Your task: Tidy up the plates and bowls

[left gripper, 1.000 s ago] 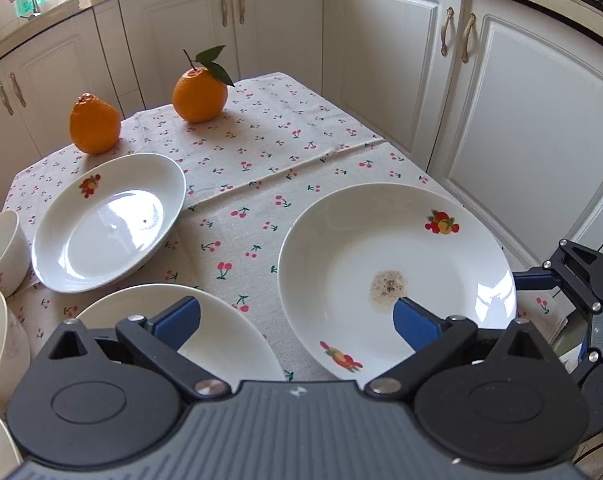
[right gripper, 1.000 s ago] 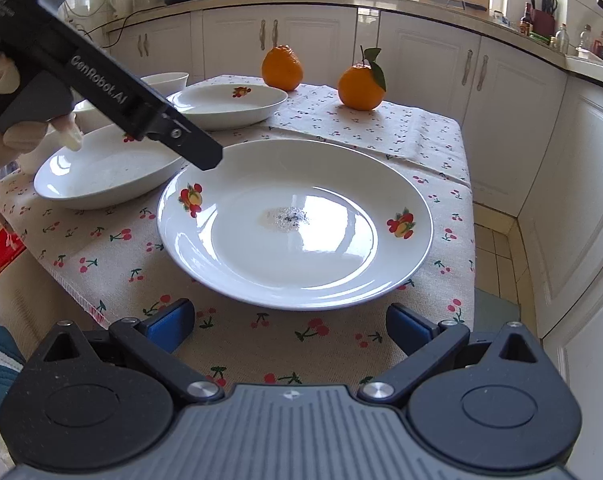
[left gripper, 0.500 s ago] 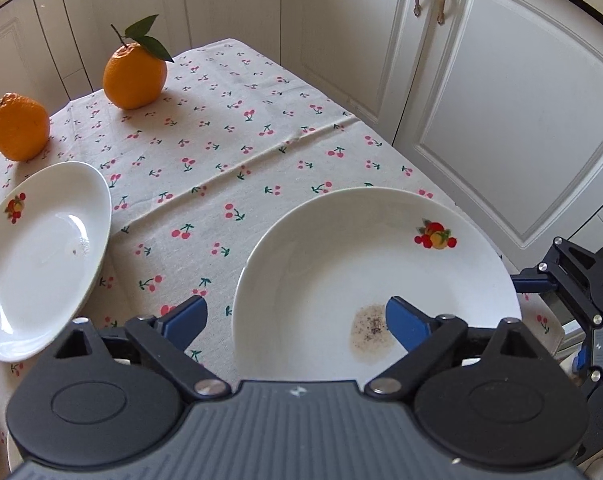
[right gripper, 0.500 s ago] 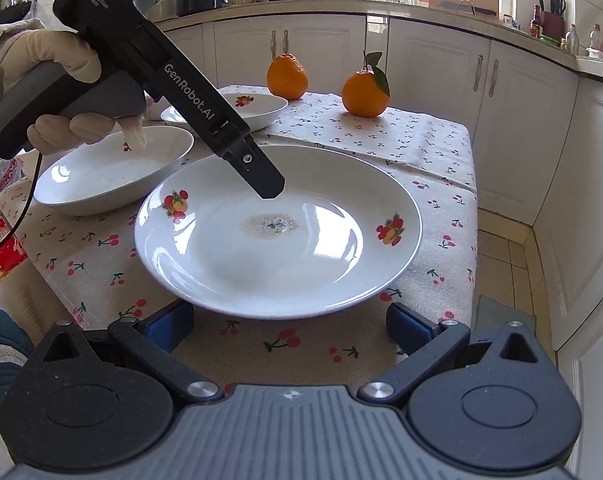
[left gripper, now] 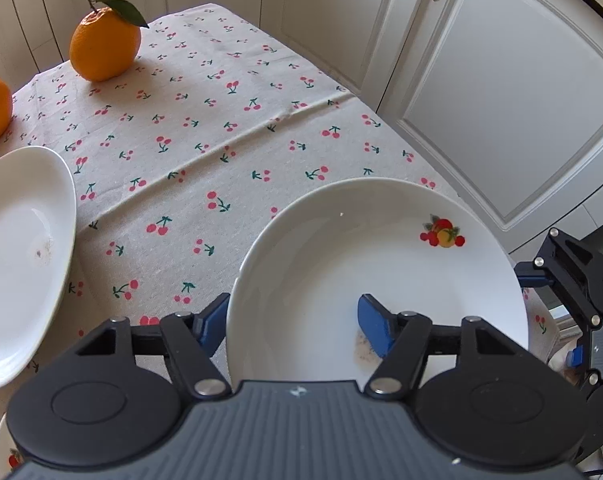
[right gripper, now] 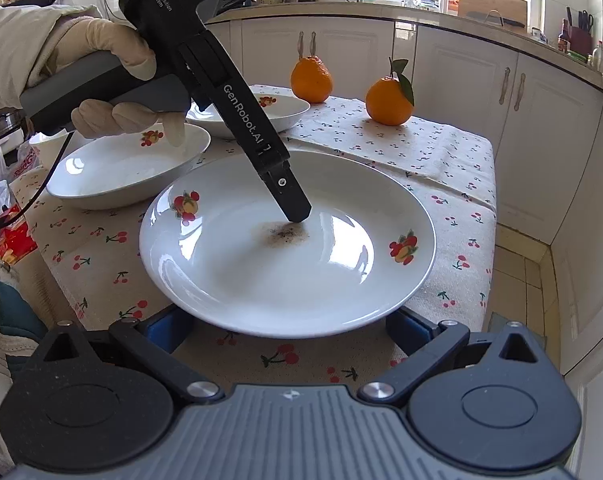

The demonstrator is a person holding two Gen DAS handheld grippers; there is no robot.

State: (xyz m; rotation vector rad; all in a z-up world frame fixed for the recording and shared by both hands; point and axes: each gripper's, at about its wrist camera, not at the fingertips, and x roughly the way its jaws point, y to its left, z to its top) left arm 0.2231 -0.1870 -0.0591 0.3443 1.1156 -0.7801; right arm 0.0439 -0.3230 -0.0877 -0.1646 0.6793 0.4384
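The left claw (right gripper: pixel 297 210) bore "DAS", "Data Acquisition System" and "GenRobot.AI" in white; print on a red packet (right gripper: pixel 15 236) was unreadable.

My left gripper (left gripper: pixel 291 326) tilts steeply downward, its jaws just closed in, one finger inside the plate (left gripper: pixel 381 264) and one outside its rim. My gloved left hand (right gripper: pixel 113 80) wraps the handle. My right gripper (right gripper: pixel 289 330) hangs spread wide, gripping nothing.
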